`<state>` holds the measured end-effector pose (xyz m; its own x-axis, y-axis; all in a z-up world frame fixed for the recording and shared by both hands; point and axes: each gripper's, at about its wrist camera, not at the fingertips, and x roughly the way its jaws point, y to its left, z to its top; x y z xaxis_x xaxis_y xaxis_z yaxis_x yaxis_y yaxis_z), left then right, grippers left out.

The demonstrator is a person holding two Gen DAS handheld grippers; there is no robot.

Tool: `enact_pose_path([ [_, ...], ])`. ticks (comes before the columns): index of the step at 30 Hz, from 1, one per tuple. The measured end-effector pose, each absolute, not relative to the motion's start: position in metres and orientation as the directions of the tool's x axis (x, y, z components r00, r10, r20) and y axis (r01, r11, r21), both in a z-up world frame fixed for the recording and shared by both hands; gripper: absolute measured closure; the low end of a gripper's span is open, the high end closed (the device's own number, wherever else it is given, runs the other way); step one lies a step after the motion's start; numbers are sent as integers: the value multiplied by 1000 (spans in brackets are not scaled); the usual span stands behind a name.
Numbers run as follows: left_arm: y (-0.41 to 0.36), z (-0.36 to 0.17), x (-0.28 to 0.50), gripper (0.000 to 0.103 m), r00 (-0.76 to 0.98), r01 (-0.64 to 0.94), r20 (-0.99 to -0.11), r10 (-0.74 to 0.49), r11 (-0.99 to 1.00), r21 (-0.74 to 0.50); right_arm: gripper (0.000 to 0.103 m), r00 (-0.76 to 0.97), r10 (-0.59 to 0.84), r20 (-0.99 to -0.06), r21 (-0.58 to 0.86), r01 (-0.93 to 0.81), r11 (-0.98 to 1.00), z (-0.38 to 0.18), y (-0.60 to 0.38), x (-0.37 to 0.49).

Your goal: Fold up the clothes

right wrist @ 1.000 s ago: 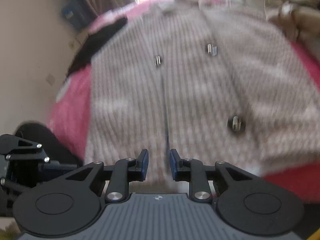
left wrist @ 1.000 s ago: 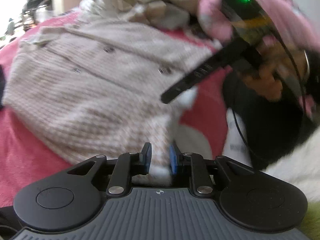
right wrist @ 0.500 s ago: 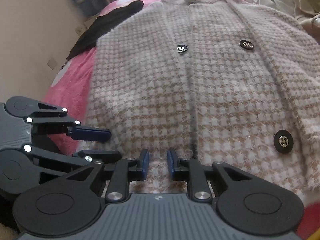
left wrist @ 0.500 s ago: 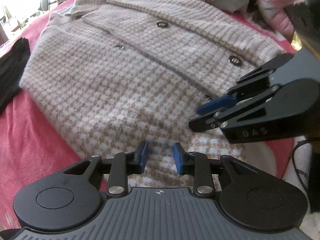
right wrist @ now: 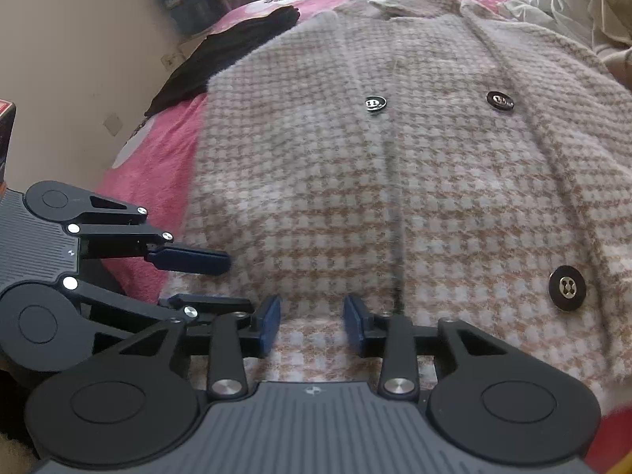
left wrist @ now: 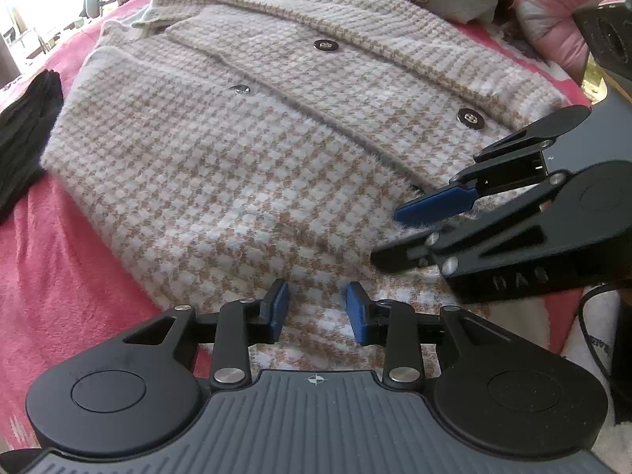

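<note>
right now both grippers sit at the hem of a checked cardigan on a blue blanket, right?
Not quite: the blanket is pink, not blue, as the right wrist view shows. Both the left gripper and the right gripper do sit at the hem of the checked cardigan.

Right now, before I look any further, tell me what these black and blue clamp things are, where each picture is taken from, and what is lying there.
There is no robot here. A person holds one hand-held gripper in each hand, and a camera on each looks forward along its two blue-padded fingers. One picture looks out over the left hand-held gripper, the other over the right hand-held gripper; each also shows the other at its edge. A checked cardigan with dark buttons lies flat on a pink blanket, beside a black garment. Both pairs of jaws have just been opening over the hem; nothing is held.
</note>
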<state>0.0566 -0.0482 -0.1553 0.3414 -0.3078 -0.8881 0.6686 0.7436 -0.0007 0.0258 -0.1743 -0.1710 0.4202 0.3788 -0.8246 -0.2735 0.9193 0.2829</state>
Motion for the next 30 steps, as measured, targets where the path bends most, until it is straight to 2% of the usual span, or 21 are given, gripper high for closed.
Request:
enact_pose_path([
  [8,-47,-156,56,70,345,668,-886,-311,744,-1,65,493,378,-784,263,-288,921,-155,-174,21],
  [11,-47,-156,56,70,344,670,-885,-313,743,-3,84,539,348,-767,241,-261,935,-145,-177,26],
  [14,-46,-156,57,70,340,668,-885,-318,744,-10,87,545,341,-766,245,-242,939,-146,-179,29],
  [20,-46,-157,57,70,340,668,-884,-321,744,-14,88,482,312,-819,193,-280,940,-171,-170,25],
  [26,-44,-156,58,70,338,664,-882,-328,747,-23,88,529,303,-793,175,-279,944,-156,-171,25],
  [30,-44,-156,58,70,333,662,-881,-334,749,-33,90,480,284,-830,137,-318,938,-173,-170,26],
])
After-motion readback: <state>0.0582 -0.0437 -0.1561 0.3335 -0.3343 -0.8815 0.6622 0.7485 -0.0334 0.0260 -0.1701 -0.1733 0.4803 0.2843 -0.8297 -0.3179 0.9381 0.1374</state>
